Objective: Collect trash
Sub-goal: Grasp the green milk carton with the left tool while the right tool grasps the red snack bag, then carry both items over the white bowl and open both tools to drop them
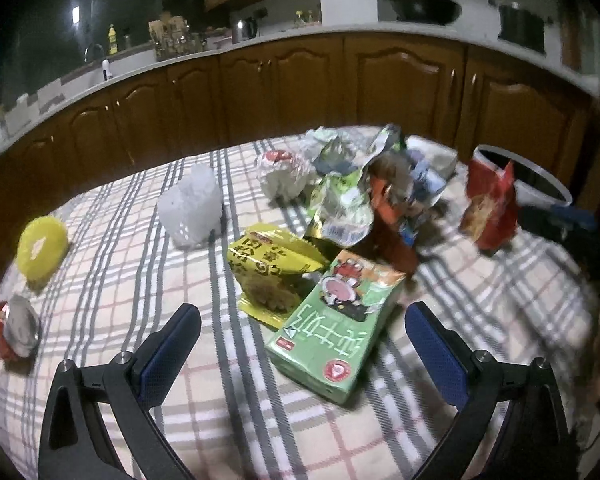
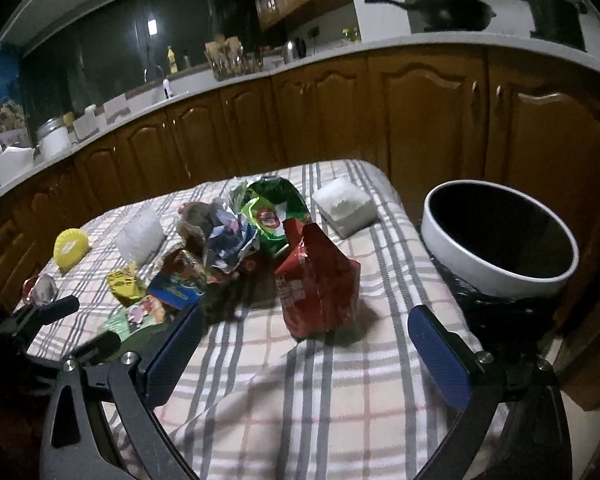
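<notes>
Snack wrappers lie in a heap on the checked tablecloth (image 1: 140, 264). My left gripper (image 1: 302, 330) is open above the cloth, with a green carton (image 1: 332, 328) between its fingers and a yellow packet (image 1: 268, 272) just beyond. A red bag (image 2: 320, 280) stands upright ahead of my open right gripper (image 2: 304, 332); it also shows in the left wrist view (image 1: 490, 200). A white-rimmed bin (image 2: 500, 240) stands off the table's right edge. Crumpled green, blue and orange wrappers (image 2: 236, 236) lie behind the red bag.
A white tissue pack (image 2: 344, 206) lies at the far right of the table. A white plastic cup (image 1: 192, 204), a yellow lid (image 1: 42, 246) and a red crushed can (image 1: 10, 330) lie to the left. Wooden cabinets (image 1: 340, 88) run behind the table.
</notes>
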Tool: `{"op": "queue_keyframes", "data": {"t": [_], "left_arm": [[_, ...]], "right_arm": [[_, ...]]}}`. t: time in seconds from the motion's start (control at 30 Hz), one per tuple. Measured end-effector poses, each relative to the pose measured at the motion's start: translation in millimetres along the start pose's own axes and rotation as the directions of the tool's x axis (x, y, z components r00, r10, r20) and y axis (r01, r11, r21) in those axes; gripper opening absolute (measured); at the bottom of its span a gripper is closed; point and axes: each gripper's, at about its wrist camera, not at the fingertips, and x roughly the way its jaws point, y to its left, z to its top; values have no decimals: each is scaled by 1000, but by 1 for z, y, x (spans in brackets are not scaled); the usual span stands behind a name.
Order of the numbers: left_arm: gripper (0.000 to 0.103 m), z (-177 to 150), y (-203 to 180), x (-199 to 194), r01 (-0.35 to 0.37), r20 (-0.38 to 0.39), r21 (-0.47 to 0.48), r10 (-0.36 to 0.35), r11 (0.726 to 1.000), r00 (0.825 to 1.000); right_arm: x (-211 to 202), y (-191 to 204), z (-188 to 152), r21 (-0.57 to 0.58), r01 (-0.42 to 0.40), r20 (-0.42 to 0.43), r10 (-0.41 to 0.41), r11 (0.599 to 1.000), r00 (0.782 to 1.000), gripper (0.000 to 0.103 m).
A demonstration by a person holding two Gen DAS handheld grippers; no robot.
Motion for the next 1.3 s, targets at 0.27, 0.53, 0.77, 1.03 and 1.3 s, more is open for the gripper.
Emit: {"op": "queue_keyframes", "data": {"t": [0.27, 0.53, 0.77, 1.03, 1.3], "left_arm": [[87, 1, -11, 25, 1, -54, 45, 1, 999, 999], [53, -3, -29, 22, 63, -56, 120, -56, 991, 997], [50, 3, -31, 1, 187, -26, 61, -185, 981, 982], [50, 18, -52, -11, 287, 4, 77, -288, 955, 958], [50, 40, -80, -1, 341, 12, 116, -344, 933, 939]], "right_arm": [[37, -12, 10, 19, -19, -78, 21, 1000, 997, 84], [36, -30, 6, 78, -57, -89, 64, 995, 994, 35], [11, -35, 7, 98, -83, -48, 88, 992, 995, 29], [-16, -54, 5, 144, -71, -9, 73, 987, 997, 29], [-34, -94, 8, 202, -12, 15, 9, 979, 1000, 29]]}}
